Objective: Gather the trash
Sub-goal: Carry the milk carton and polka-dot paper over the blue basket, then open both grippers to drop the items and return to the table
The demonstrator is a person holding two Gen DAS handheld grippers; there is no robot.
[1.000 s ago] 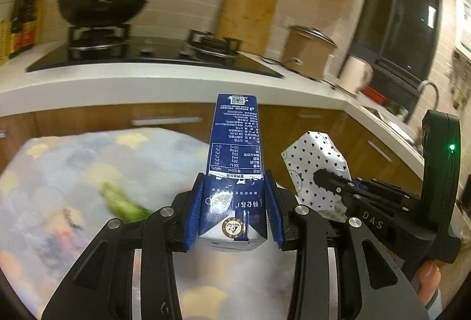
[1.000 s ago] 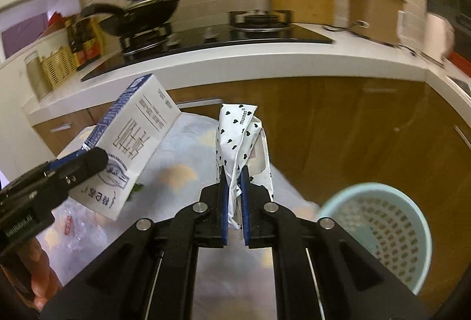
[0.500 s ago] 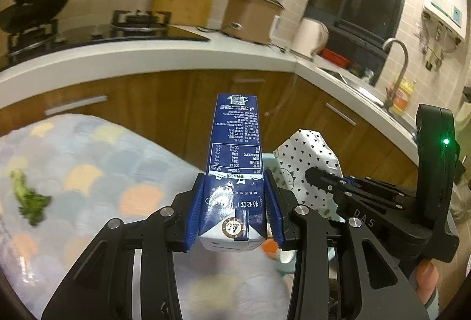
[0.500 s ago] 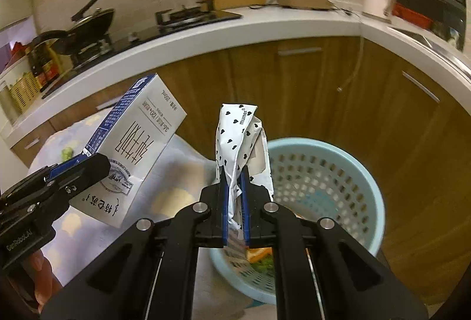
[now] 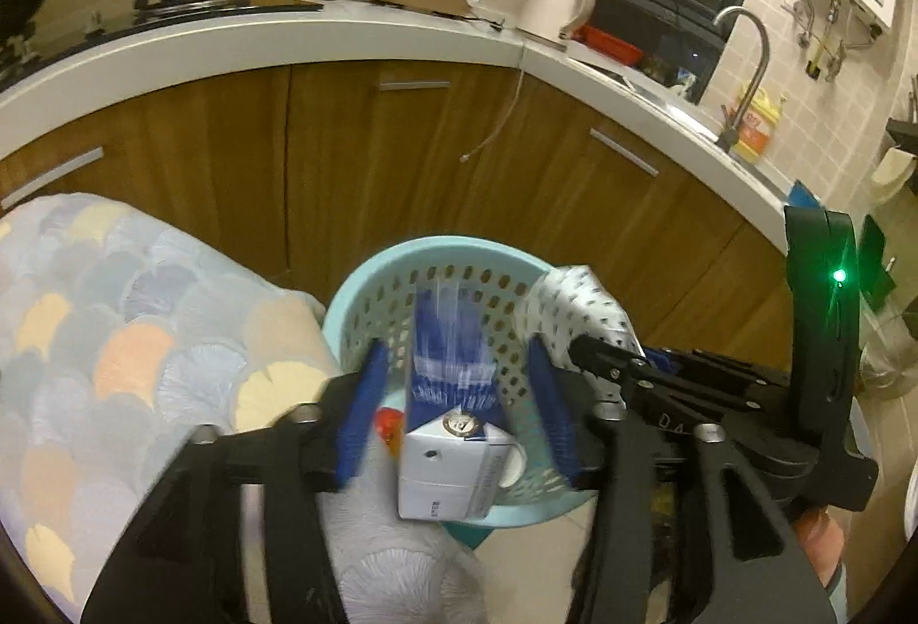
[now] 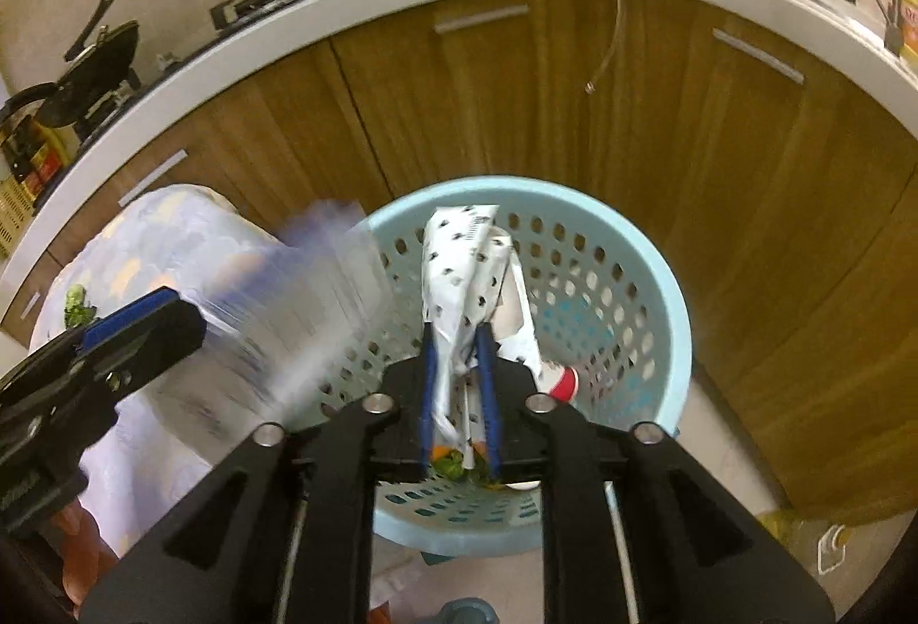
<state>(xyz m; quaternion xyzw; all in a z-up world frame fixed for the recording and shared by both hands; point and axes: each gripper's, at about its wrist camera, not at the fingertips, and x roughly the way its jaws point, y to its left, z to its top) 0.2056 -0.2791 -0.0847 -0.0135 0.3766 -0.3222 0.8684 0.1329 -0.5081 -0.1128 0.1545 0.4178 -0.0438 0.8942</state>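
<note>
A light blue perforated basket (image 5: 367,291) (image 6: 660,291) stands on the floor by the table. My left gripper (image 5: 459,394) is open above it; the blue and white milk carton (image 5: 447,429) (image 6: 321,314), motion-blurred, hangs between the spread fingers, free of the pads. My right gripper (image 6: 456,383) is over the basket, its jaws slightly parted around the white black-dotted wrapper (image 6: 459,274) (image 5: 579,314). The basket holds scraps and a red-and-white piece (image 6: 565,380).
A table with a pastel scale-pattern cloth (image 5: 115,337) lies to the left, with a green vegetable scrap (image 6: 77,305) on it. Wooden cabinets (image 6: 574,107) and a white counter curve behind the basket. A sink tap (image 5: 746,67) is at the right.
Both grippers swung right from the table to over the basket. The left gripper opened and the carton is dropping. The right jaws have parted slightly around the wrapper.
</note>
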